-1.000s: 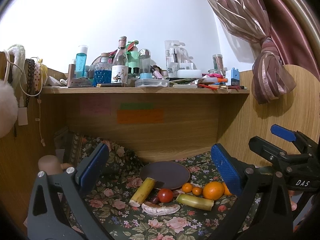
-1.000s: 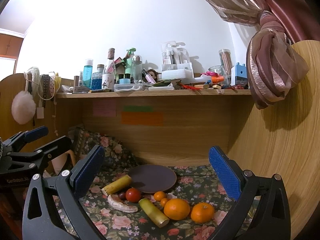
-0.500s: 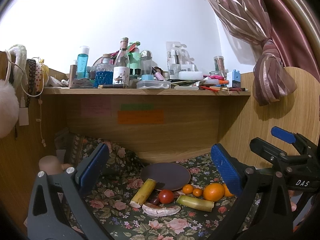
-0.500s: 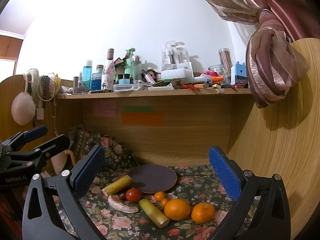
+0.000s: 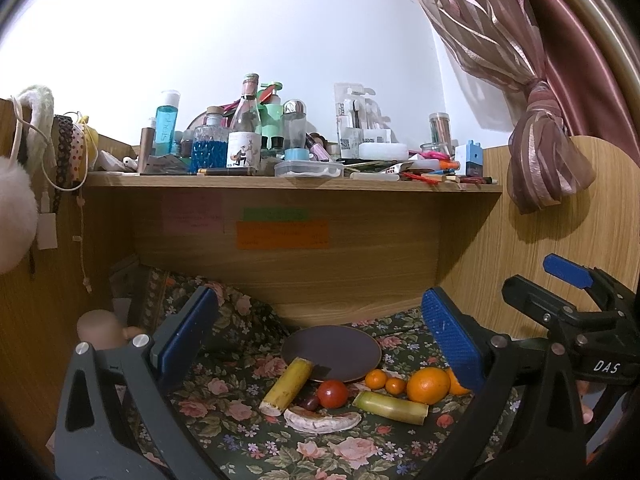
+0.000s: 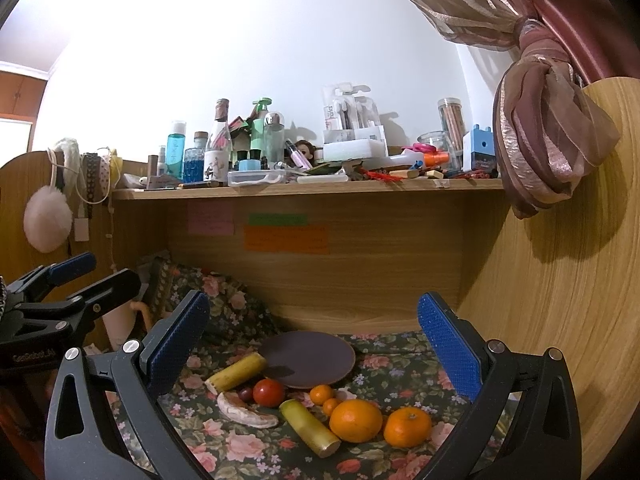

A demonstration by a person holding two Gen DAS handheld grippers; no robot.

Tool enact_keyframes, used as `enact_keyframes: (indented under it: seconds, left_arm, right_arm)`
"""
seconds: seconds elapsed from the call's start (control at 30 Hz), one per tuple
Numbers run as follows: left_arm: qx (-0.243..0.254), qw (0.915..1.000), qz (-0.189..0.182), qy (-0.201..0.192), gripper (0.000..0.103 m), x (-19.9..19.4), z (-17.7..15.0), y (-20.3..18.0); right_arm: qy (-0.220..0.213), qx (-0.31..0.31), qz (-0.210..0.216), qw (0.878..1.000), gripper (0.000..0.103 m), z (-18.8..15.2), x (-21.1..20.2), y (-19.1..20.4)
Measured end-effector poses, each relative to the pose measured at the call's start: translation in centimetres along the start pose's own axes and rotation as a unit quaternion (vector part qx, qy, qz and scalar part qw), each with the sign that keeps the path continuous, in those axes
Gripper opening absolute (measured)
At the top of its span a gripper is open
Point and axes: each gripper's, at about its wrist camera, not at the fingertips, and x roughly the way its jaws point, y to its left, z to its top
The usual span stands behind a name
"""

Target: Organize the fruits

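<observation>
Both wrist views face the plate (image 5: 331, 353) (image 6: 307, 358) from near, side by side.

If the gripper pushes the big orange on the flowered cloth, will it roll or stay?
The big orange looks round and smooth, so it will probably roll. The flowered cloth may slow it. The yellow stalk piece beside it could block it leftward.

Left gripper (image 5: 320, 344): dark grey moulded frame with triangular cut-outs, silver screw heads at the finger pivots, and blue textured pads (image 5: 450, 338) on both fingers. Right gripper (image 6: 314, 344): identical construction. At right of the left-wrist frame its body carries white "DAS" lettering and a blue lever tip.
</observation>
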Motion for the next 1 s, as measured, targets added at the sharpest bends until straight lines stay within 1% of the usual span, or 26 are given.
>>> enact_keyframes:
  seconds: [0.37,0.5,0.63,0.77,0.9,1.0]
  left_arm:
    - [-0.003,1.0000,-0.004,0.007,0.103,0.8,-0.1,0.2]
    - [-0.004,0.9997,-0.013,0.020,0.103,1.7,-0.5,0.4]
    - [-0.012,0.9988,-0.019,0.043,0.103,3.2,-1.5,0.9]
    - [-0.018,0.9968,-0.013,0.077,0.103,5.3,-3.1,1.7]
    - [-0.024,0.9927,-0.011,0.118,0.103,7.8,-4.9,2.7]
    - [-0.030,0.9877,-0.008,0.153,0.103,9.8,-6.5,3.6]
  right_arm:
    - [0.007,0.004,0.003,1.000,0.103,-0.1,0.7,-0.3]
    - [0.011,0.003,0.003,1.000,0.103,-0.4,1.3,-0.4]
    - [0.022,0.002,0.000,1.000,0.103,-1.1,2.1,-0.7]
    - [0.050,0.001,-0.014,0.999,0.103,-2.5,3.8,-1.6]
    - [0.099,-0.001,-0.035,0.994,0.103,-4.6,6.2,-3.3]
    - [0.136,0.010,-0.048,0.989,0.103,-6.2,7.8,-5.0]
